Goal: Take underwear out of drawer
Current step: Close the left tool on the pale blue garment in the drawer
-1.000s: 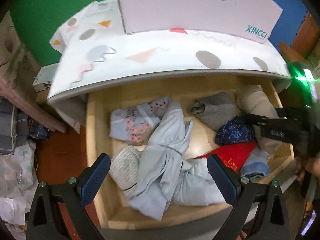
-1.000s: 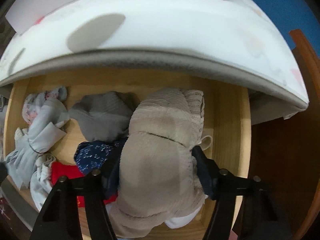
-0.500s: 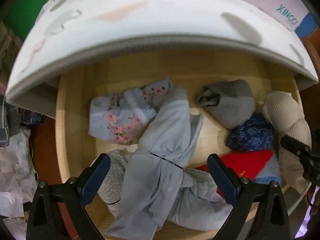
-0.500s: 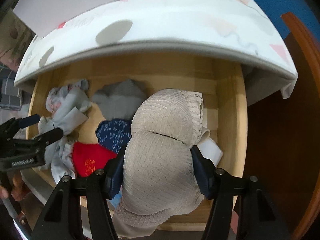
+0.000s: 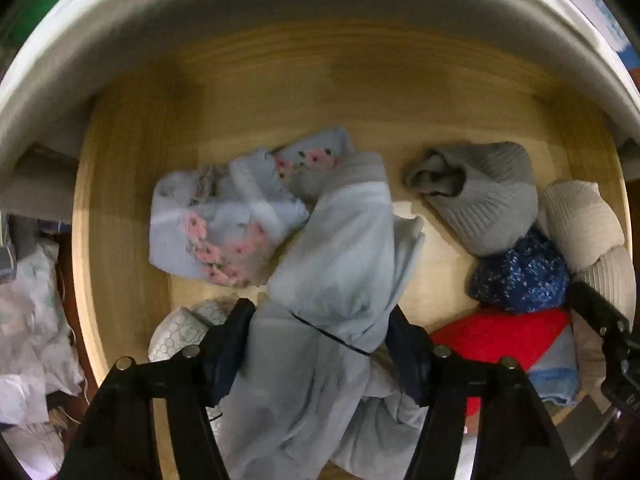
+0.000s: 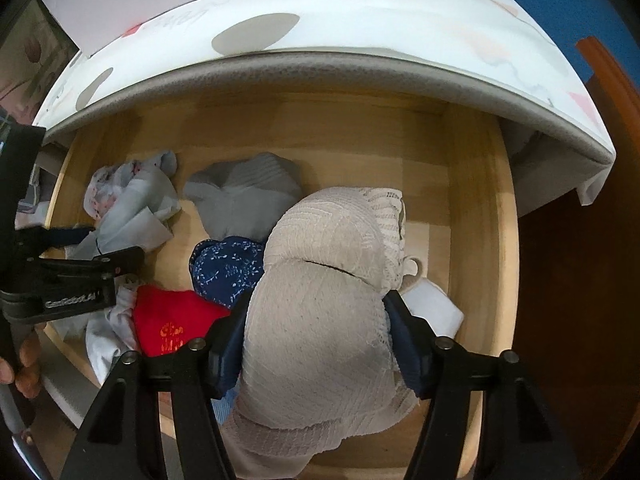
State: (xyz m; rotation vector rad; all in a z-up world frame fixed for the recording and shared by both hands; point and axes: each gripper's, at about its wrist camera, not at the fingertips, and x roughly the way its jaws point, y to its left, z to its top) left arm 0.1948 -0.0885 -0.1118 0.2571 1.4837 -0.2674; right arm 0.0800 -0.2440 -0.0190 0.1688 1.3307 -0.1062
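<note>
The open wooden drawer (image 5: 120, 208) holds several bundled garments. My left gripper (image 5: 320, 340) is shut on a pale blue bundle (image 5: 340, 256) at the drawer's front left. My right gripper (image 6: 316, 332) is shut on a beige knit bundle (image 6: 320, 320) at the front right; that bundle also shows in the left wrist view (image 5: 580, 220). Between them lie a grey piece (image 6: 244, 196), a navy speckled piece (image 6: 228, 268) and a red piece (image 6: 172, 320). A floral blue piece (image 5: 216, 224) lies at the left.
A white patterned tabletop (image 6: 360, 24) overhangs the drawer's back. A white folded piece (image 6: 432, 308) lies right of the beige bundle. Crumpled cloth (image 5: 28, 320) lies on the floor left of the drawer. The drawer's right wall (image 6: 492, 208) borders dark wood.
The left gripper has moved down into the drawer and closed on the pale blue bundle. The right gripper has kept its hold on the beige bundle and lifted back slightly.
</note>
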